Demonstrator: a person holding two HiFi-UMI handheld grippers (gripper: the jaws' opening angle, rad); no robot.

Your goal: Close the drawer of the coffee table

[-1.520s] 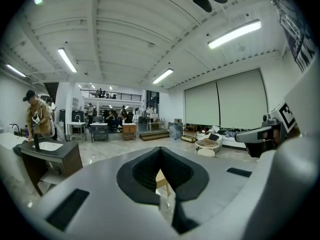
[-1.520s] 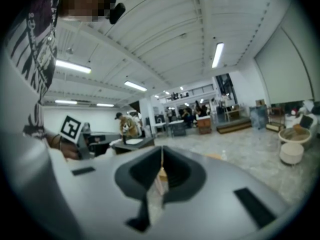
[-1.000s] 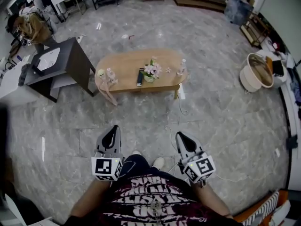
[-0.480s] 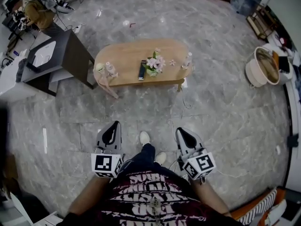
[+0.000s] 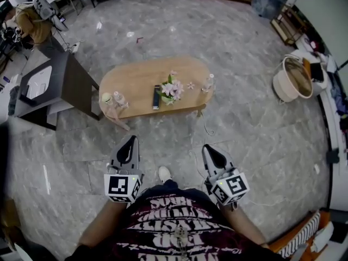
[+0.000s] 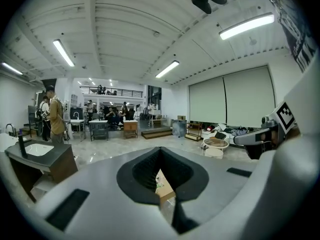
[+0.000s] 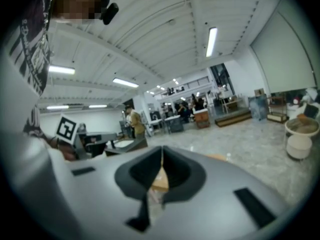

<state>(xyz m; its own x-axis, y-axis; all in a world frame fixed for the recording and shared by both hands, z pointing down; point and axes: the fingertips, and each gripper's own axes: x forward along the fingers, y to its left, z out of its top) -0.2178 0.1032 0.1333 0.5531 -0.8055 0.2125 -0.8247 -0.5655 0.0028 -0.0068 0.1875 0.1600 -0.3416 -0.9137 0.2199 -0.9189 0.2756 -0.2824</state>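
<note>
The oval wooden coffee table stands on the marble floor ahead of me, a good way from both grippers. On it are a pink flower pot, a dark remote and small bottles. Its drawer cannot be made out from here. My left gripper and right gripper are held side by side near my body, both shut and empty, pointing toward the table. In the left gripper view a sliver of the table shows through the shut jaws; the right gripper view shows the same table.
A dark sink cabinet stands left of the table. A round beige basket sits at the right. A cable trails on the floor from the table's right end. People and desks are far back in the room.
The table has drawn closer and shifted slightly left in the head view as I walk toward it. Both grippers stay shut in the same pose.
</note>
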